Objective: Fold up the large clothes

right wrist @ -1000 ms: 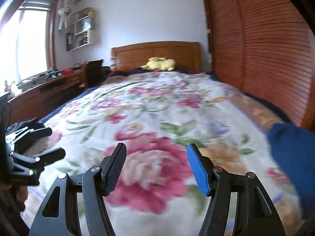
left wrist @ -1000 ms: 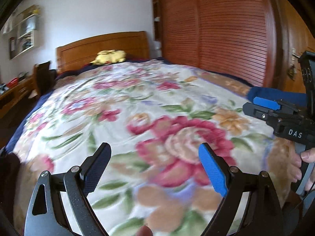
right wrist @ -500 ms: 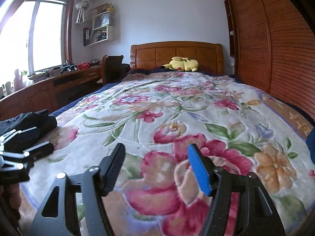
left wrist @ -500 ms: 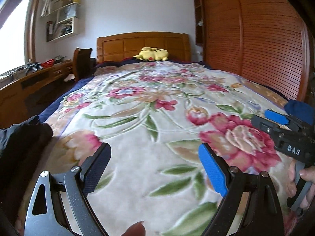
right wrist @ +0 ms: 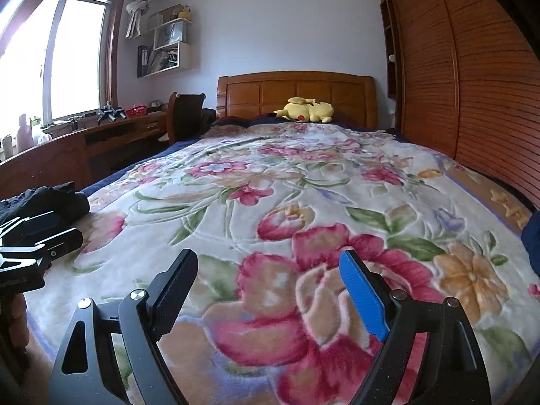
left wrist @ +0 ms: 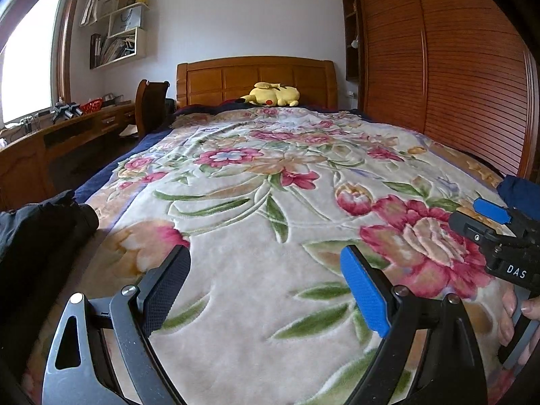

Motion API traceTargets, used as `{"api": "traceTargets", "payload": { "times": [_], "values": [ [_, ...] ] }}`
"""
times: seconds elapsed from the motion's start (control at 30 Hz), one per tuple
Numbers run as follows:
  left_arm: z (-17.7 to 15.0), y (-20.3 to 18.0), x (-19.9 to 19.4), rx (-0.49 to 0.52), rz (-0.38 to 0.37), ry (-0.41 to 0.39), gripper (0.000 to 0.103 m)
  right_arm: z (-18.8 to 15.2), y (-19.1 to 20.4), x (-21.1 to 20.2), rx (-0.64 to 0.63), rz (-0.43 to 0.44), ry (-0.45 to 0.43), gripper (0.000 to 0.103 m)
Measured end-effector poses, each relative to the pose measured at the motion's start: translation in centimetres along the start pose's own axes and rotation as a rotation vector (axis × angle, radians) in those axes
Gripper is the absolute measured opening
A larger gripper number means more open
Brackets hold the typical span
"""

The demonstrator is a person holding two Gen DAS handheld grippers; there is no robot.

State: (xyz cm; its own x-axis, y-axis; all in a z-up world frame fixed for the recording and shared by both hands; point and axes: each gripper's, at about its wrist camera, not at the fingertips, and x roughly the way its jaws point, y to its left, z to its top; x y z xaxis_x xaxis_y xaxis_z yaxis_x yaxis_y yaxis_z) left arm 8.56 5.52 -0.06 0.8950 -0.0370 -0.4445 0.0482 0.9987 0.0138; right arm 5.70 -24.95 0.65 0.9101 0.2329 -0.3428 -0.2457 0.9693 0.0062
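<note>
Partly cropped, dark garment [left wrist: 37, 233] is lying at the bed's left edge, blue garment [left wrist: 521, 192] peeking at right. Left gripper [left wrist: 265, 290] and right gripper [right wrist: 268, 293] are hovering wide open, gripping nothing, between them over the floral blanket [left wrist: 270, 175].

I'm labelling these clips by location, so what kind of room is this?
A bedroom in a home, most likely. A bed with a floral blanket fills the view, a wooden headboard stands at its far end with a yellow plush toy beside it, and a desk runs under the window.
</note>
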Motion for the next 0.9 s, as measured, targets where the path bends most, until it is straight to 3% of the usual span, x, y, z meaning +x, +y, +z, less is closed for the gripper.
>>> {"api": "traceTargets", "payload": {
  "times": [0.9],
  "values": [
    [-0.3, -0.2, -0.6, 0.001, -0.009, -0.019, 0.091, 0.1, -0.9, 0.7, 0.015, -0.006, -0.035, 0.087]
  ]
}}
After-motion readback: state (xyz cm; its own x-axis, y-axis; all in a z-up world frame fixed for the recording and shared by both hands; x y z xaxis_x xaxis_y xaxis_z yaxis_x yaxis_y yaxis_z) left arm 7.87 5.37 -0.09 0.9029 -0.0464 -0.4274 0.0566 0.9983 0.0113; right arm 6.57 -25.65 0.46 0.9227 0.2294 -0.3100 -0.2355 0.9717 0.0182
